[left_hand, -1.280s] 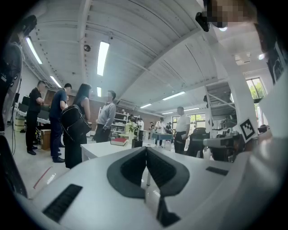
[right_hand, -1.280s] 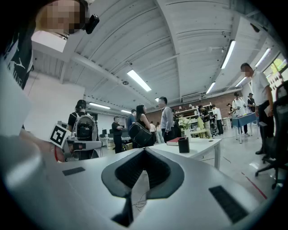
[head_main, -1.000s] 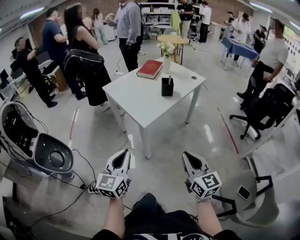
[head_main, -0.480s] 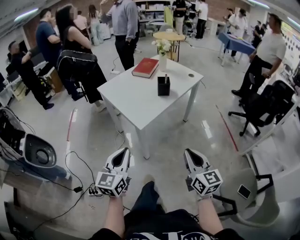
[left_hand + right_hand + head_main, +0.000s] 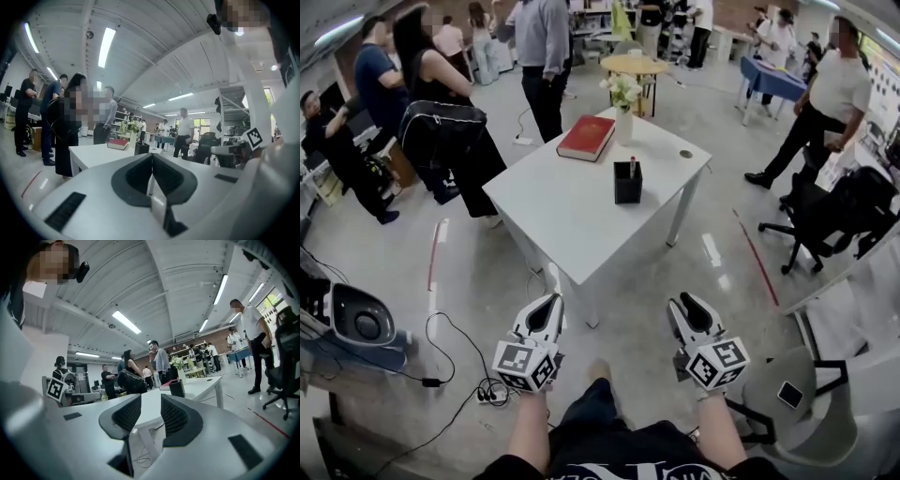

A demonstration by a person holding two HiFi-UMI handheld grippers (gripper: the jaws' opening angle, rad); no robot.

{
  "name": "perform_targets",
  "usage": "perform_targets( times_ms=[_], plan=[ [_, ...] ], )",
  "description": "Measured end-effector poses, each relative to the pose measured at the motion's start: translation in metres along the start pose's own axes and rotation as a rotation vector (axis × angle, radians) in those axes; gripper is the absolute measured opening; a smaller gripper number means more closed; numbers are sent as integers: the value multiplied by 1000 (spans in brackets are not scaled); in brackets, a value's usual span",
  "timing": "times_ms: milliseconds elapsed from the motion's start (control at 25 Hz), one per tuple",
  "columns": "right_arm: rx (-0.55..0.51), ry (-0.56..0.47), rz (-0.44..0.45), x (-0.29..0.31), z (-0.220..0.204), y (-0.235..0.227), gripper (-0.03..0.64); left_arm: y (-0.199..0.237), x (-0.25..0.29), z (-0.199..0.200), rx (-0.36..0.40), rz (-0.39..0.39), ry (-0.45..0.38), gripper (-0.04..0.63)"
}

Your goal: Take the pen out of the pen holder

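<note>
Busy room, white table ahead. Pen upright in pen holder mid-table, well apart from you. Your left gripper closed, empty; right gripper jaws just opened, nothing between. Approach step, I judge; next, reach pen top.

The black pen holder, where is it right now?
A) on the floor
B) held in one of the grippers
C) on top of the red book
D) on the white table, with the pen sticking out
D: the pen holder stands on the white table, apart from the red book, and the pen pokes out of its top.
</note>
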State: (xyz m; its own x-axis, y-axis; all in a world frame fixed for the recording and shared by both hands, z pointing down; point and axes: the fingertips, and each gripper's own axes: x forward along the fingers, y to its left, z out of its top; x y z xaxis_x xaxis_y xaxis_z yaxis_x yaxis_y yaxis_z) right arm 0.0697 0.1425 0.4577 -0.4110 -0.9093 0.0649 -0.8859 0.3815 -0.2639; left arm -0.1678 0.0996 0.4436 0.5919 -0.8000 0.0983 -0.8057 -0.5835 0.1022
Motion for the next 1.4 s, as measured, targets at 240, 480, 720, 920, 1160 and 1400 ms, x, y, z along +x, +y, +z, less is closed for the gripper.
perform_targets(
  times_ms=[240,480,720,920,1160,1400],
  plan=[
    [36,-3,-31,38,9,-22,140,24,46,9,-3,-35,15,5],
    [52,-4,-57,70,14,-42,140,42,88,16,-1,-69,28,5],
    [53,-12,-84,105,22,-58,141,68,128,25,5,-96,25,5],
    [66,-27,-114,131,28,-72,141,84,160,33,19,-135,31,5],
    [69,-28,-130,154,27,-79,143,101,185,32,17,-157,36,5],
    [66,2,-149,158,24,-85,149,101,197,20,-10,-178,61,5]
  ],
)
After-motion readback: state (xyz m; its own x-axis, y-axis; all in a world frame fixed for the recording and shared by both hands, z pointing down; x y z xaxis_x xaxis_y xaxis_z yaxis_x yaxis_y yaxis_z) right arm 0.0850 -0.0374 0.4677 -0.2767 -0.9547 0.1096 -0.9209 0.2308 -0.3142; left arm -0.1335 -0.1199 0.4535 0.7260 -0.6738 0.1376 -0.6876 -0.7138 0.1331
